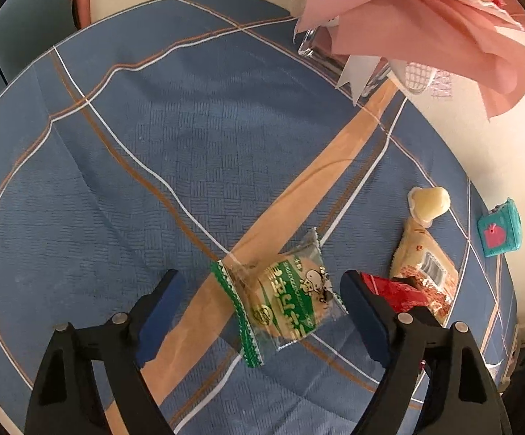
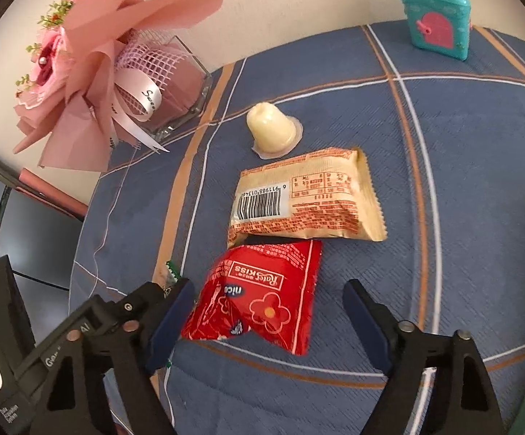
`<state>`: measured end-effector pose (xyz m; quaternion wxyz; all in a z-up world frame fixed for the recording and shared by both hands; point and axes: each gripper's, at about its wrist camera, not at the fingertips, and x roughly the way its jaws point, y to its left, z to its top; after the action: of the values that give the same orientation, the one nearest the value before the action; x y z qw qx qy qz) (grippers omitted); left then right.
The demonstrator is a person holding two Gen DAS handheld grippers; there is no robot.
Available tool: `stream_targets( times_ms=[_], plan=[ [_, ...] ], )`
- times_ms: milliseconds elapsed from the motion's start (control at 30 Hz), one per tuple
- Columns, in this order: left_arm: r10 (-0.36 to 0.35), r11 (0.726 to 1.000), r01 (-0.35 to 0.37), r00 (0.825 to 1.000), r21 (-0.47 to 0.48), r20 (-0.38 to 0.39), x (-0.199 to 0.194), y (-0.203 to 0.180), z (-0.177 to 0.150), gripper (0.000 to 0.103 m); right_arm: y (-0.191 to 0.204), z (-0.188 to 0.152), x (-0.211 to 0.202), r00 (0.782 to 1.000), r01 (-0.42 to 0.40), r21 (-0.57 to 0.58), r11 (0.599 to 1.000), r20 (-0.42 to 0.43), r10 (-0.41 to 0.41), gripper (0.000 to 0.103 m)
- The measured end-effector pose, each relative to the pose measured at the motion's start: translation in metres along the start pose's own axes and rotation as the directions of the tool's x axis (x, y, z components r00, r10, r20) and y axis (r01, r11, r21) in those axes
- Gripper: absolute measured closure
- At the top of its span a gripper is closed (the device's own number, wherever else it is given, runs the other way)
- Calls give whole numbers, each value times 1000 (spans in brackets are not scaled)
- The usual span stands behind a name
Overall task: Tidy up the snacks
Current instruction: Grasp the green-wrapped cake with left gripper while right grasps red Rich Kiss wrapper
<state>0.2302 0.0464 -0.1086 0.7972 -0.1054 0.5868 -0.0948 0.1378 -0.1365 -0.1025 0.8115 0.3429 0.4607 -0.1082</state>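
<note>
We poise our left gripper (image 1: pixel 262 311), jaws released, around the green packet (image 1: pixel 284 301) and our right gripper (image 2: pixel 267 322), also released, around the red packet (image 2: pixel 258 297) on the table (image 2: pixel 461 166), and judge closing comes next.

Both grippers (image 1: pixel 258 311) (image 2: pixel 267 317) open, angled downward

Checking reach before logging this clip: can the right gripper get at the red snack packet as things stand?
Probably yes. The right gripper is open, its jaws either side of the red snack packet, which lies flat on the tablecloth with nothing on top.
</note>
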Motion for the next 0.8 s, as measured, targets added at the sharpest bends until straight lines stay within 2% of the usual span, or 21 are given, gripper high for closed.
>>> stream_targets(
  times_ms=[67, 233, 267, 333, 533, 600, 700, 800],
  plan=[
    [-1, 1000, 1, 1000, 4, -6, 4, -1, 0, 21, 1, 0, 4, 1000, -21, 7, 1000, -6, 21, 32],
    [-1, 1000, 1, 1000, 13, -5, 7, -5, 0, 30, 5, -1, 6, 999, -41, -4, 999, -12, 41, 44],
    [-9, 1000, 9, 1000, 11, -5, 6, -4, 0, 33, 5, -2, 6, 999, -43, -4, 999, -14, 43, 44],
    [-33, 999, 33, 999, 2, -4, 6, -4, 0, 45, 6, -3, 6, 999, -38, -7, 999, -14, 37, 45],
    [-74, 997, 74, 997, -3, -14, 5, -7, -4, 53, 1, -8, -8, 1000, -26, -13, 1000, -9, 26, 46],
    [-90, 996, 90, 996, -10, -19, 3, -7, -6, 63, -2, -11, -14, 1000, -24, -8, 1000, -10, 24, 46],
    [-95, 996, 95, 995, -2, -17, -3, -9, -10, 68, -8, -17, -18, 1000, -19, 5, 1000, -15, 19, 46],
    [-102, 995, 102, 994, -3, -27, -5, -9, -15, 68, -17, -24, -24, 1000, -22, 23, 999, -22, 22, 46]
  ],
)
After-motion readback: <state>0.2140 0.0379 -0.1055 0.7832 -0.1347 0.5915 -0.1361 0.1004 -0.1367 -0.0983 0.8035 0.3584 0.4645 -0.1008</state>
